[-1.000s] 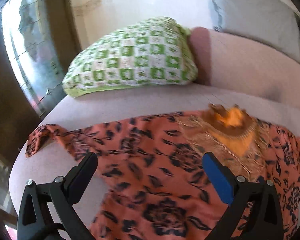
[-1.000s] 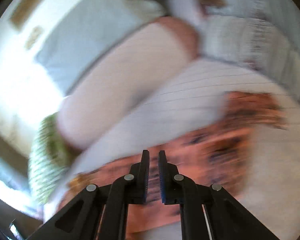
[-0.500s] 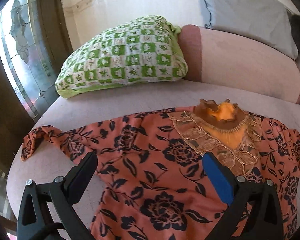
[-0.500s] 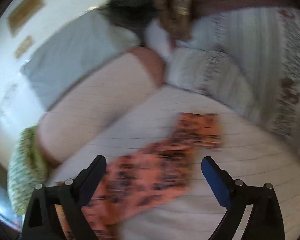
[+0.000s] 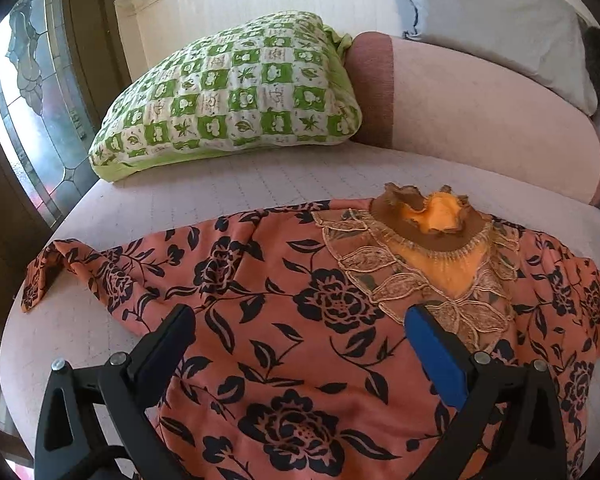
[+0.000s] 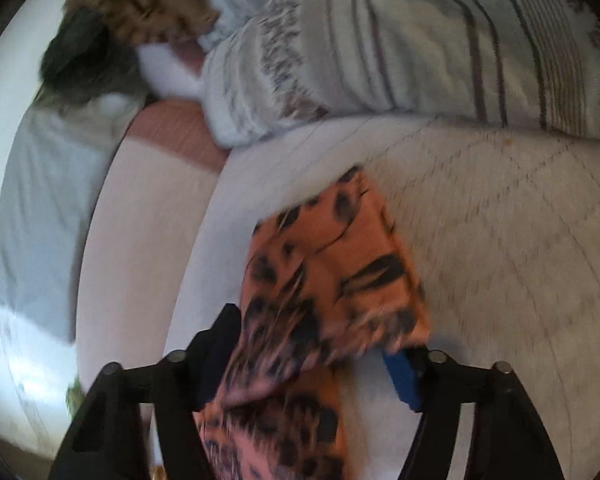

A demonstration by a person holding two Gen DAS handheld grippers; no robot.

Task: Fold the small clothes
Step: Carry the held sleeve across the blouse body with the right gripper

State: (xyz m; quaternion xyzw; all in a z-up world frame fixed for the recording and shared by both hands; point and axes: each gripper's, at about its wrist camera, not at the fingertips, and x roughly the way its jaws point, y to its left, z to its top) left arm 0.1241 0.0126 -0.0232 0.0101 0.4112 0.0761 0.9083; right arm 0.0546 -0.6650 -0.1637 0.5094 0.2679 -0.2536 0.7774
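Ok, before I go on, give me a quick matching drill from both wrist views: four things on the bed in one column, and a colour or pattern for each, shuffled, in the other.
Things:
1. garment
2. pillow
3. bolster
4. blanket

Colours or patterns:
A. plain pale pink with a darker band at one end
B. white with thin stripes
C. orange with black flowers
D. green and white checks

Pairs: 1-C, 2-D, 3-A, 4-B
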